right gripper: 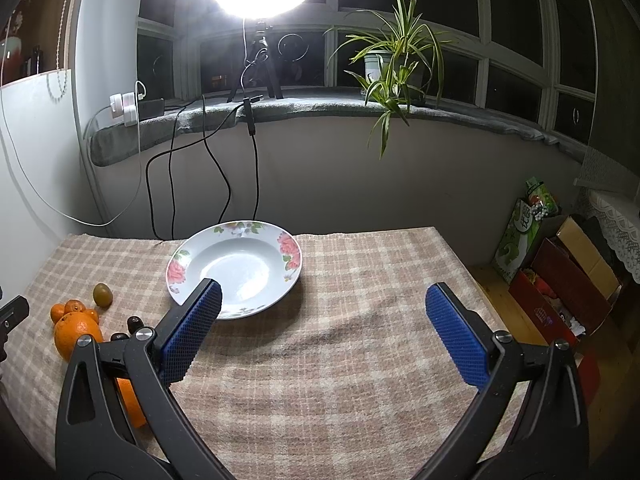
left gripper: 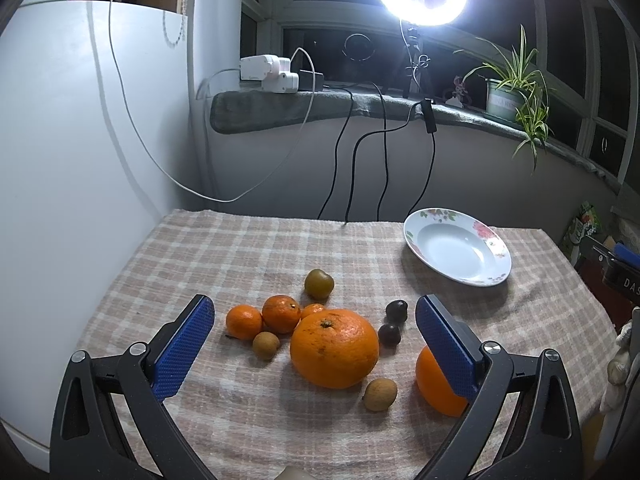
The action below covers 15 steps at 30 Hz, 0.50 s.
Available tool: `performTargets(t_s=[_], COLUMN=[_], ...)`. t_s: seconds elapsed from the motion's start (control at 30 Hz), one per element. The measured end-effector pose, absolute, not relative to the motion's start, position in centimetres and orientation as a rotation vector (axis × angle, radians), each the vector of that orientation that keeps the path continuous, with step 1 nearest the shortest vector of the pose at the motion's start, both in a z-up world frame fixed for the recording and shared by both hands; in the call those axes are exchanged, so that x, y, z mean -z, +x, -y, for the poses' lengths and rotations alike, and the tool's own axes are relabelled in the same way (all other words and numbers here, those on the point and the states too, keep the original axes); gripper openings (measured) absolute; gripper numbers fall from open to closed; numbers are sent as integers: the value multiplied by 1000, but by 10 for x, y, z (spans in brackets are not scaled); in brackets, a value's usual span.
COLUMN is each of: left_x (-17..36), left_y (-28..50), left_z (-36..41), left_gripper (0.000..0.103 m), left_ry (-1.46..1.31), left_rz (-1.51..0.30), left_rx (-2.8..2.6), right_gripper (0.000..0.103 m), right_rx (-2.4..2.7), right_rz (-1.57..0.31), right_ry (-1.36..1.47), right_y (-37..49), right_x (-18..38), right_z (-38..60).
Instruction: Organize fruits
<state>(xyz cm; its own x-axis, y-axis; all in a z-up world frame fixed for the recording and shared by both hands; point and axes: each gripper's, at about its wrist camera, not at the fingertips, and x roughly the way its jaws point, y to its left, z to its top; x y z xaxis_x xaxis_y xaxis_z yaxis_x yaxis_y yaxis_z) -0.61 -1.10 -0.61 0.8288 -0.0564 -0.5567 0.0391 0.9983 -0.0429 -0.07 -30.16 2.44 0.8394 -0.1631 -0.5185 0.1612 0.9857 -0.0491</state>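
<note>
Both empty: left gripper (left gripper: pixel 314 334) spread wide around large orange (left gripper: pixel 334 347) amid near-left fruit cluster; right gripper (right gripper: pixel 322 322) agape near floral plate (right gripper: pixel 188 258), far right. Best centred, lowered, closed gently against rolling.

Second orange (left gripper: pixel 434 384) half hidden behind left claw finger (left gripper: pixel 448 346) — small tangerine (left gripper: pixel 312 309) mostly blocked by neighbours.
</note>
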Motion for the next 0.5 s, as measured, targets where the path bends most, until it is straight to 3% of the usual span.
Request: performTargets(t_s=[0.5], left_x=[9], left_y=[-5], left_z=[9], left_gripper=[100], left_ry=[-35], left_rz=[-600], left_rx=[61], right_gripper=[103], right_rx=[170], right_rz=[-551], right_ry=[-4], right_y=[0], right_x=[-23], right_z=[301])
